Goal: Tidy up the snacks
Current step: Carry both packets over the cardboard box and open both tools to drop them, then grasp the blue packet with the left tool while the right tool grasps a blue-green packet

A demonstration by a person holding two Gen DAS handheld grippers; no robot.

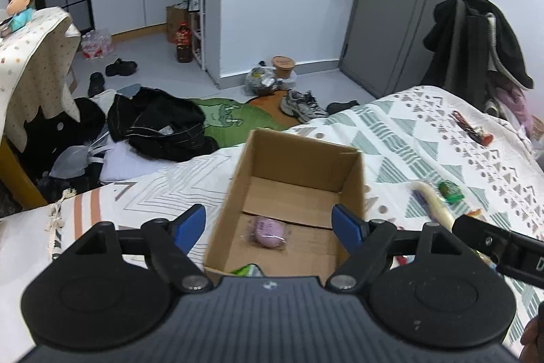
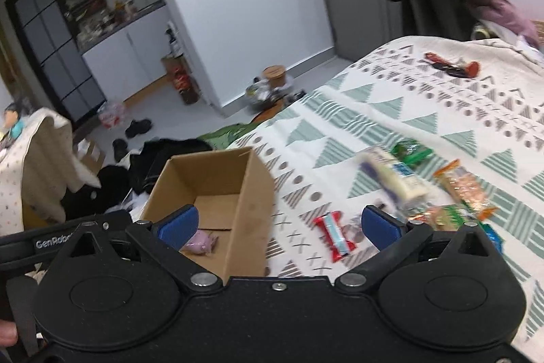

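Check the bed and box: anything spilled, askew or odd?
Nothing damaged. The box sits upright holding a pink snack; the other snacks lie scattered loose on the bedspread, one dark-red packet far off alone.

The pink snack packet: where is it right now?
The pink snack packet lies on the floor of the open cardboard box on the bed; in the right wrist view it shows low in the box, left of centre.

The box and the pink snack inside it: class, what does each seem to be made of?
Box: plain brown corrugated cardboard, matte, with folded flaps showing on its floor. Pink snack: something soft-looking sealed in clear, glossy plastic film, judging by its shine; the contents cannot be told.
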